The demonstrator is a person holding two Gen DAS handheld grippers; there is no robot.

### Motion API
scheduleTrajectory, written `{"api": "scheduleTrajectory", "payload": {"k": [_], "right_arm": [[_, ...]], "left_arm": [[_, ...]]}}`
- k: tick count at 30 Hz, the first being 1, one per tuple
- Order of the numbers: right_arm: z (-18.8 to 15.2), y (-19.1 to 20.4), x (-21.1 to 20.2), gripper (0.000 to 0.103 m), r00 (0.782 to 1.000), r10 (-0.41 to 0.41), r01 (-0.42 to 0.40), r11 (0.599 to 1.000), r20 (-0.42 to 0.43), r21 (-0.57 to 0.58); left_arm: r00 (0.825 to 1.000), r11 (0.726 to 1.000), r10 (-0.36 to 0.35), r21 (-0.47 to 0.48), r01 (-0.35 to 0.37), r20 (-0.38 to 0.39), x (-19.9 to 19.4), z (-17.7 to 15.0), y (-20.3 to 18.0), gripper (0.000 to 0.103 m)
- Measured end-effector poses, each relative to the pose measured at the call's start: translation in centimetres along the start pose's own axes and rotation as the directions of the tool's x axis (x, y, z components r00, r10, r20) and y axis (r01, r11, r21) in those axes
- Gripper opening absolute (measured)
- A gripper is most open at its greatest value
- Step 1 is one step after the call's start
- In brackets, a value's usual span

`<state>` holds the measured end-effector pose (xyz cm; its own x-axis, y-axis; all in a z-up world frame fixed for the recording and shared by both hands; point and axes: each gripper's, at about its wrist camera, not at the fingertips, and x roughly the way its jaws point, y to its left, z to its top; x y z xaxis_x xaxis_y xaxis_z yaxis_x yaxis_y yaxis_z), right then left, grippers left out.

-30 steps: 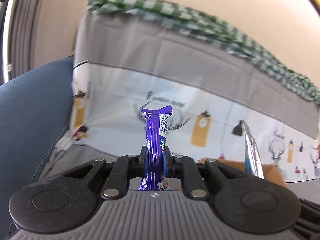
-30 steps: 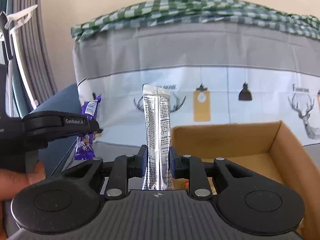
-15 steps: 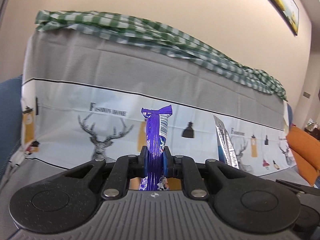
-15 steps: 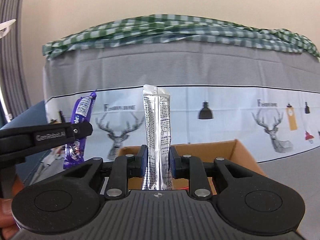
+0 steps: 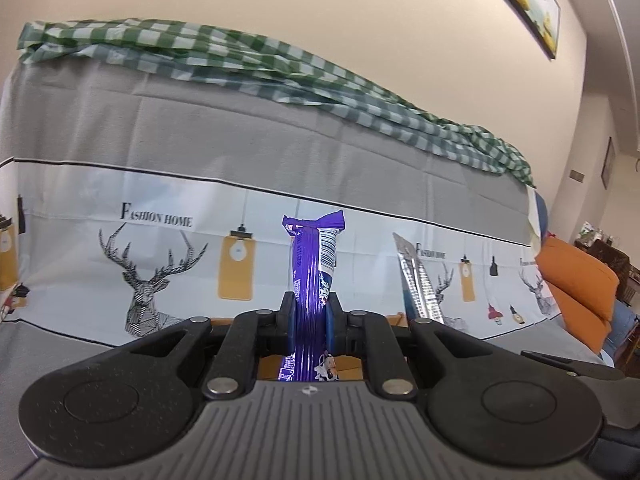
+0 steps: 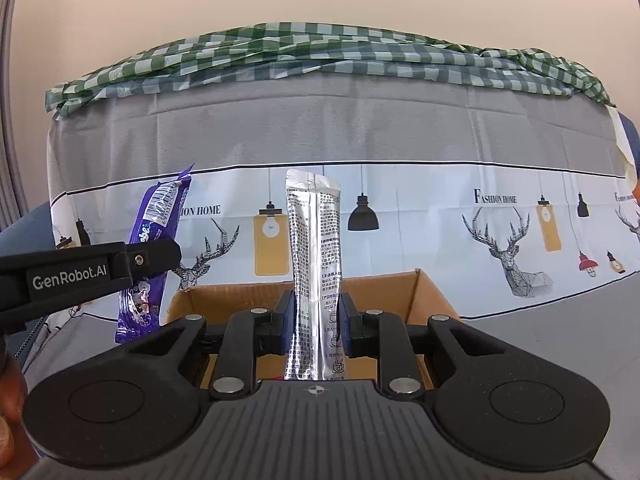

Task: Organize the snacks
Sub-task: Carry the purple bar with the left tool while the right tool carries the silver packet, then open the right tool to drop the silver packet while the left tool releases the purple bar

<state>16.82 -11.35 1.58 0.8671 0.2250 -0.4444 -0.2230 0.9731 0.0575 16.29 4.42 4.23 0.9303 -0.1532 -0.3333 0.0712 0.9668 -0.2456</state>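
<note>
My left gripper [image 5: 310,312] is shut on a purple snack bar [image 5: 311,264], which stands upright between its pads. In the right wrist view the same purple snack bar [image 6: 154,236] sticks up at the left, clamped in the left gripper [image 6: 156,256]. A silver sachet [image 6: 314,264] is upright in my right gripper [image 6: 315,312], which is shut on it. From the left wrist, the silver sachet [image 5: 418,280] leans at the right. A brown cardboard box [image 6: 436,292] lies open just beyond the right gripper, and only slivers of the cardboard box [image 5: 272,362] show behind the left fingers.
A sofa backrest under a grey and white printed cover [image 6: 400,144] fills the background, with a green checked cloth [image 6: 320,56] along its top. An orange cushion [image 5: 576,288] lies at the far right. A hand [image 6: 10,412] shows at the lower left edge.
Both views have swung rightward along the sofa: the blue armrest left the left wrist view and the orange cushion came in. The box now sits centred under the right gripper. Both grips are unchanged.
</note>
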Motion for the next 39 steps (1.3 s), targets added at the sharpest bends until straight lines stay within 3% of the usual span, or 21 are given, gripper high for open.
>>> {"api": "scheduleTrajectory", "payload": {"k": [30,31,33,35,39], "right_arm": [[0.0,-0.8,-0.2,0.024,0.999,-0.031,0.031,0.999,0.009,0.020],[0.1,-0.8,-0.2,0.025,0.999,-0.037,0.037,0.999,0.011,0.022],[0.2,-1.0,-0.4,0.030,0.998,-0.059,0.058,0.997,0.026,0.044],[0.4,-1.2,-0.8,0.044,0.997,-0.075,0.073,0.996,0.037,0.055],[1.6,-1.8,-2.3,0.060,0.996,-0.076,0.072,0.994,0.051,0.085]], "left_arm": [[1.000,0.999,-0.026,0.029,0.026,0.002,0.4,-0.3,-0.9,0.016],[1.000,0.999,-0.017,0.030,0.017,0.008,0.3,-0.3,-0.9,0.021],[1.000,0.999,-0.018,0.034,0.017,0.016,0.0,-0.3,-0.8,0.056],[0.999,0.999,-0.004,0.053,0.002,0.039,-0.8,-0.3,-0.9,0.062],[0.998,0.996,0.018,0.086,-0.023,0.059,-3.3,-0.4,-1.3,0.077]]}}
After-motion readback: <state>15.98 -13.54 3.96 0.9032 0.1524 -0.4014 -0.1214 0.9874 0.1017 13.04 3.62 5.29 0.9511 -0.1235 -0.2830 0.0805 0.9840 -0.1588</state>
